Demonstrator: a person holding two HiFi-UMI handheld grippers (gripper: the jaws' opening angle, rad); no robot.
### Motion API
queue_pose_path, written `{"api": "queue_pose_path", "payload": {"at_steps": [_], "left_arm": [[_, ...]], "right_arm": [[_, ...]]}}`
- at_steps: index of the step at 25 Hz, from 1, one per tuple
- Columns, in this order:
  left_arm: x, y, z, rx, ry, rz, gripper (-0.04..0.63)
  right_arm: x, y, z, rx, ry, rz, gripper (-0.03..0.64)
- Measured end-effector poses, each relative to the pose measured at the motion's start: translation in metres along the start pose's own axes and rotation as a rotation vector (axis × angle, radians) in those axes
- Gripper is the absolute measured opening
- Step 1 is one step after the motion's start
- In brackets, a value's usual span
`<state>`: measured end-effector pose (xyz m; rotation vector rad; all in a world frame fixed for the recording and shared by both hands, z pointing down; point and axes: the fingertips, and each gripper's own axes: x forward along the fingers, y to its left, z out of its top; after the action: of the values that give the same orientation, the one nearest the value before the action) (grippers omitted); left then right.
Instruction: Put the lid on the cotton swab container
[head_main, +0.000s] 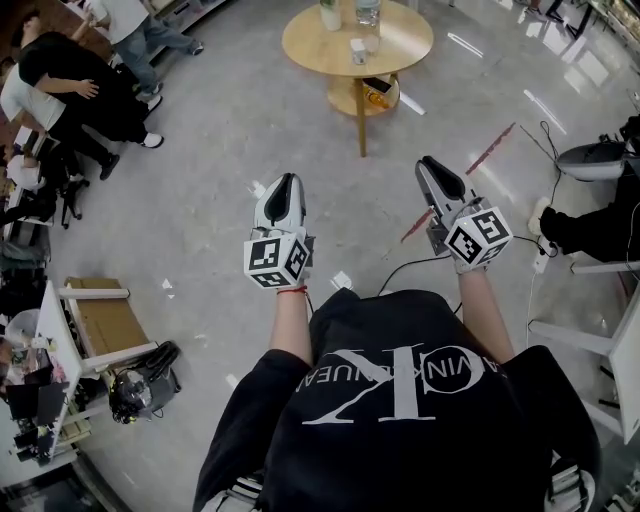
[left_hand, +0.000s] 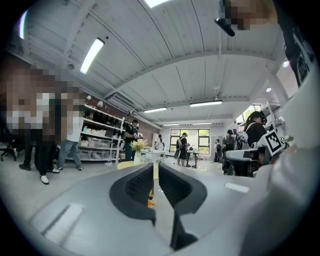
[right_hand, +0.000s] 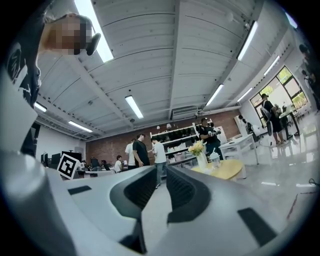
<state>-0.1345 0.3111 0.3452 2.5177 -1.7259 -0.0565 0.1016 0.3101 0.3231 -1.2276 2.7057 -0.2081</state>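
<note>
A round wooden table (head_main: 320, 48) stands a few steps ahead on the grey floor. On it are a small white container (head_main: 358, 50), a clear bottle (head_main: 368, 12) and a vase (head_main: 330, 12); I cannot make out a lid. My left gripper (head_main: 283, 181) and right gripper (head_main: 431, 163) are held up in front of my chest, far from the table. Both are shut with nothing between the pads. The left gripper view shows its jaws (left_hand: 155, 172) together, with the table (left_hand: 127, 164) small behind them. The right gripper (right_hand: 161, 175) points past the table (right_hand: 227, 169) and its flower vase (right_hand: 200, 152).
Several people (head_main: 60, 85) stand and sit at the far left. A cart with a cardboard box (head_main: 100, 320) is at my left. Cables (head_main: 420, 262) and a red tape line (head_main: 470, 175) cross the floor ahead. A white desk (head_main: 615, 350) and a seated person's legs (head_main: 590, 225) are on my right.
</note>
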Motion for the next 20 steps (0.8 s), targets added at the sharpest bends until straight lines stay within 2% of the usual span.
{"api": "queue_pose_path", "payload": {"at_steps": [2, 5, 7, 13, 17, 20], "left_arm": [[0.001, -0.008, -0.002, 0.015, 0.003, 0.002, 0.029], [0.003, -0.016, -0.007, 0.034, 0.02, 0.002, 0.092], [0.004, -0.016, -0.005, 0.039, 0.022, 0.005, 0.092], [0.021, -0.003, -0.013, 0.006, 0.037, 0.009, 0.092], [0.052, 0.011, -0.03, -0.023, 0.058, -0.008, 0.092], [0.081, 0.021, -0.028, -0.029, 0.054, -0.027, 0.092]], "right_arm": [[-0.005, -0.006, -0.001, 0.005, -0.004, 0.003, 0.02], [-0.008, -0.012, -0.003, 0.024, -0.006, 0.009, 0.039], [-0.007, -0.013, -0.004, 0.033, -0.003, 0.018, 0.103], [0.011, -0.02, -0.008, 0.046, 0.01, 0.022, 0.107], [0.029, -0.036, -0.021, 0.029, 0.055, 0.011, 0.121], [0.042, -0.055, -0.022, 0.035, 0.068, -0.017, 0.124]]}}
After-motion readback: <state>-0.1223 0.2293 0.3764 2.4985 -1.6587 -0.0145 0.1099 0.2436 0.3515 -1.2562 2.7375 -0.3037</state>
